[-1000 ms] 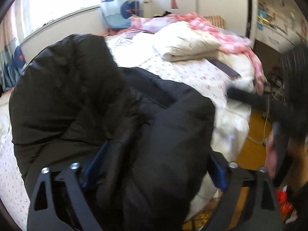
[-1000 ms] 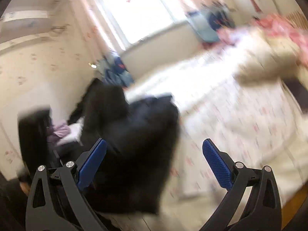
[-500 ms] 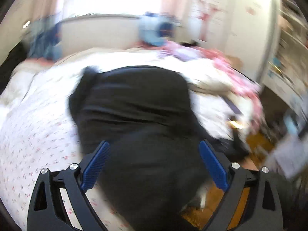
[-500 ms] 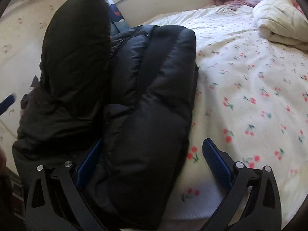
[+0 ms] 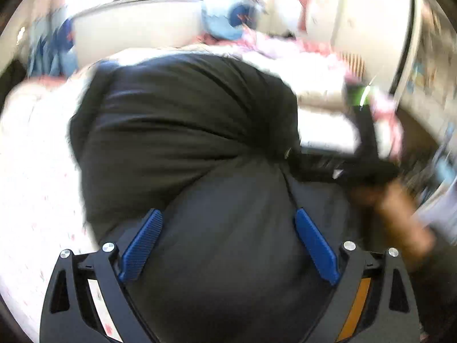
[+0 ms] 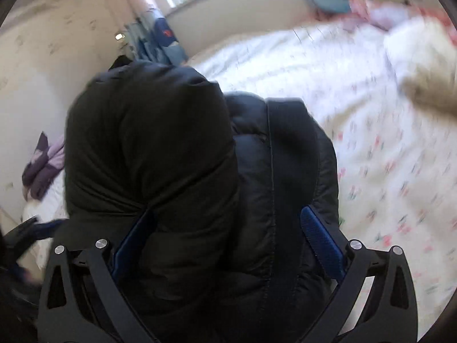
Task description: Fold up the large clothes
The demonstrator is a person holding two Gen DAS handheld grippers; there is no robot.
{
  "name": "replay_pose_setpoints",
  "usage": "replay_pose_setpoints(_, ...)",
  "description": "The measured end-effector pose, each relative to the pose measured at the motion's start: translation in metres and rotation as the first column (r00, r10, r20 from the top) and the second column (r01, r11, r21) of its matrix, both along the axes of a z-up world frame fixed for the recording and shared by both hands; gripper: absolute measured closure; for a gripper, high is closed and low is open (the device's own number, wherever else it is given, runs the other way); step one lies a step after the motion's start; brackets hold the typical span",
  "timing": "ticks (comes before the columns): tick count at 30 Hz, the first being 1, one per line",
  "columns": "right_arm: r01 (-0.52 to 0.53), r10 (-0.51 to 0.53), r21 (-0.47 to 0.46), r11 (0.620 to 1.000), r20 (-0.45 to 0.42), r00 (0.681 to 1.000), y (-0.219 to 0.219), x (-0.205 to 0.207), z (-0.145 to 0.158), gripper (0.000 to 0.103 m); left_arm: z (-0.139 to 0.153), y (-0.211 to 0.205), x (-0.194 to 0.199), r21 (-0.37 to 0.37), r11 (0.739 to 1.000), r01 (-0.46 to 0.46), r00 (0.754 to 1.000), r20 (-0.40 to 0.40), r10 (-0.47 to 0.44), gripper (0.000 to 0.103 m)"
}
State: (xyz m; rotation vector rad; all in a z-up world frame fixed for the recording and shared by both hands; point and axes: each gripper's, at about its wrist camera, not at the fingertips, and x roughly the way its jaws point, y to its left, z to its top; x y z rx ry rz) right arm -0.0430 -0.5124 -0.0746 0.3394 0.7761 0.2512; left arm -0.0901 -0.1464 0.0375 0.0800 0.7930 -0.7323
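Observation:
A black puffer jacket (image 5: 182,120) lies bundled on the bed with the cherry-print sheet (image 5: 34,171). My left gripper (image 5: 228,243) is open, its blue pads wide apart, with the jacket's bulk between them. In the right wrist view the same jacket (image 6: 177,148) fills the middle, its folded part raised at the left. My right gripper (image 6: 228,240) is open and straddles the jacket's near end; its left pad is partly hidden by fabric. The right gripper and the hand holding it (image 5: 371,168) show blurred at the right of the left wrist view.
A cream folded duvet (image 6: 422,65) and pink bedding (image 5: 285,45) lie at the bed's far side. A blue cushion (image 5: 225,23) sits by the window wall. A purple cloth (image 6: 40,165) lies at the left by the wall. Cupboards (image 5: 422,57) stand at the right.
The left gripper let go of the jacket and opened wide, then swung to face down the bed. The right gripper moved in over the jacket's near end. Both views are blurred from motion.

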Motion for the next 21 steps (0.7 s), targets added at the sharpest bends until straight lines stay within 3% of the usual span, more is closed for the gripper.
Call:
replay_pose_setpoints(2,0.014,-0.014,0.018,1.000,0.012,1.000,-0.006,-0.002,-0.007,0.006,0.002,0.053,0.010,-0.150,0.982,-0.117,0.990,-0.099,0.103,0.012)
replay_pose_setpoints(4,0.013,-0.014,0.049,0.999,0.013,1.000,-0.002,-0.005,-0.015,0.006,-0.016,0.092,0.028,-0.233,0.942,-0.242,0.956,-0.223,0.190,0.012)
replay_pose_setpoints(7,0.016,-0.017,0.121,0.992,0.004,1.000,-0.023,0.002,-0.024,0.006,-0.052,0.108,0.056,-0.290,0.910,-0.296,0.899,-0.408,0.162,0.011)
replay_pose_setpoints(9,0.017,-0.018,0.173,0.985,0.008,1.000,-0.018,-0.003,-0.028,0.006,-0.074,0.091,0.068,-0.308,0.915,-0.261,0.879,-0.467,0.094,0.007)
replay_pose_setpoints(10,0.021,-0.024,0.199,0.980,0.009,1.000,-0.020,-0.001,-0.033,0.006,-0.076,0.082,0.070,-0.301,0.920,-0.249,0.882,-0.463,0.087,0.007)
replay_pose_setpoints(14,0.056,-0.073,0.399,0.915,0.027,0.997,-0.009,-0.001,-0.038,0.006,-0.039,0.073,0.069,-0.281,0.944,-0.172,0.941,-0.331,0.073,0.007)
replay_pose_setpoints(15,0.031,-0.056,0.457,0.889,0.040,0.998,0.008,0.003,-0.038,0.006,-0.023,0.082,0.067,-0.261,0.951,-0.164,0.955,-0.283,0.087,0.007)
replay_pose_setpoints(17,-0.035,0.011,0.492,0.870,0.050,0.999,0.043,0.009,-0.039,0.006,-0.008,0.102,0.066,-0.207,0.961,-0.182,0.964,-0.228,0.133,0.007)
replay_pose_setpoints(19,-0.117,0.112,0.484,0.867,0.040,0.993,0.087,0.019,-0.044,0.006,-0.007,0.139,0.066,-0.123,0.966,-0.227,0.958,-0.209,0.199,0.007)
replay_pose_setpoints(20,-0.154,0.157,0.454,0.878,0.030,0.987,0.104,0.021,-0.045,0.006,-0.012,0.159,0.068,-0.103,0.963,-0.249,0.948,-0.229,0.221,0.007)
replay_pose_setpoints(21,-0.177,0.184,0.417,0.892,0.023,0.983,0.113,0.021,-0.043,0.006,-0.025,0.187,0.070,-0.085,0.955,-0.285,0.922,-0.296,0.249,0.007)
